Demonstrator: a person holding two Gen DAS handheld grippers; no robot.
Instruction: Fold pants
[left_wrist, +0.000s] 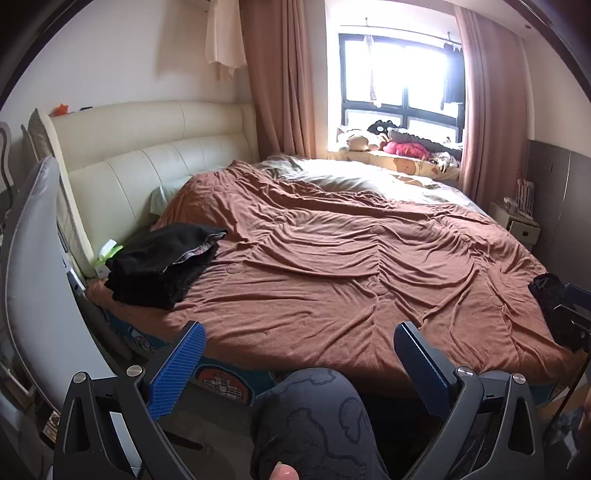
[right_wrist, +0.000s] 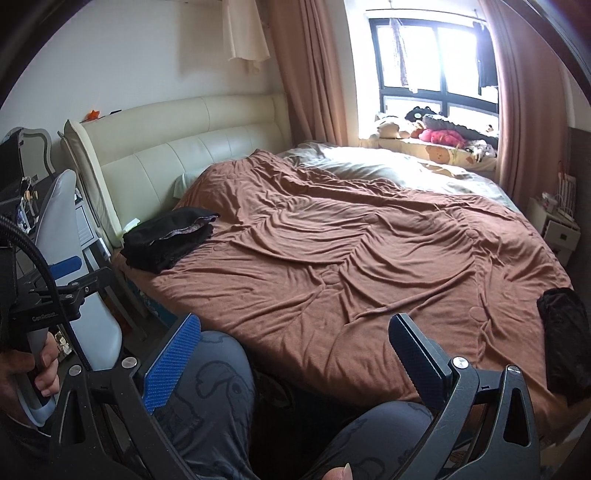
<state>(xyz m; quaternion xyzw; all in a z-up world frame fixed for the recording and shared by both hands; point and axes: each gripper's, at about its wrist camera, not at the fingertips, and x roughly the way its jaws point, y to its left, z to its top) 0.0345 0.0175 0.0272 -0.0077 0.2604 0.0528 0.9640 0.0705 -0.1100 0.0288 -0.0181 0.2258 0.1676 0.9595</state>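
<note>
Both grippers (left_wrist: 299, 354) (right_wrist: 295, 350) gape empty; loose pants (right_wrist: 565, 332) lie far right, nearest the right one

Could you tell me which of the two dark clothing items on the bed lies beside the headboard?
The folded black pile, at the bed's left edge by the cream headboard; the other dark garment lies at the right edge.
</note>
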